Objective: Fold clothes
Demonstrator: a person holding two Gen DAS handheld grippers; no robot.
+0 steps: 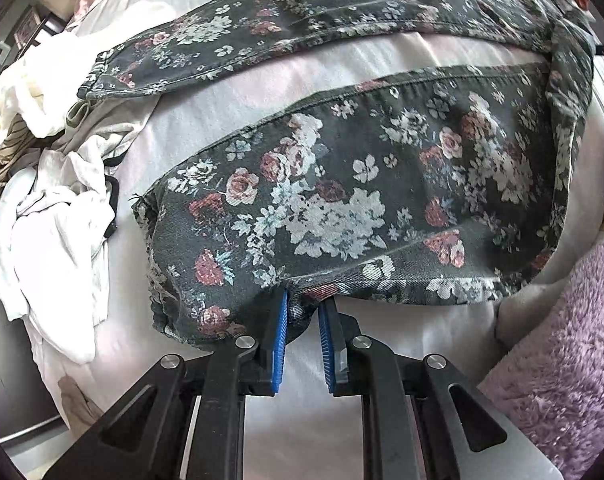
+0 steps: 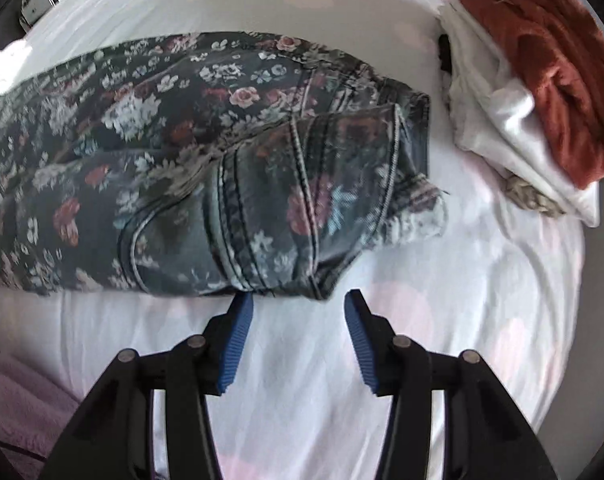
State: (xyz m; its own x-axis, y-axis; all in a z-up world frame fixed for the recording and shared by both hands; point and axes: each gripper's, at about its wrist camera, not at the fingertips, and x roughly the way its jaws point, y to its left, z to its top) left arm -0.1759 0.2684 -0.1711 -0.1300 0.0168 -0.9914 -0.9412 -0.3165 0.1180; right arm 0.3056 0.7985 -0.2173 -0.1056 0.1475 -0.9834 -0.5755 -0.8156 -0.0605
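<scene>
While the floral jeans [image 1: 341, 184] lie spread across the white sheet [image 1: 230, 108], the left gripper [image 1: 303, 312] has its blue pads [image 1: 282, 344] pinched on a fold of the near leg's edge, fabric bunched between the two pads. In the left wrist view the near leg runs from its hem at the left toward the right, and the far leg [image 1: 302, 12] lies beyond it with a strip of sheet showing between them; the two join at the far right. A pile of white clothes [image 1: 58, 216] sits at the left edge of the bed, just beside the near leg's hem, with a striped garment [image 1: 6, 152] behind it. A fuzzy lilac blanket [image 1: 561, 352] lies near right.

In the right wrist view the right gripper [image 2: 298, 304] has its pads spread wide, holding nothing. Its left pad [image 2: 238, 332] tip sits right at the near edge of the jeans [image 2: 182, 168], by the seat seams; I cannot tell whether it touches. The waistband end lies to the right, slightly blurred. Far right, a rust garment [image 2: 549, 60] rests on folded white cloth [image 2: 501, 128], well apart from the jeans on the sheet [image 2: 461, 280].
</scene>
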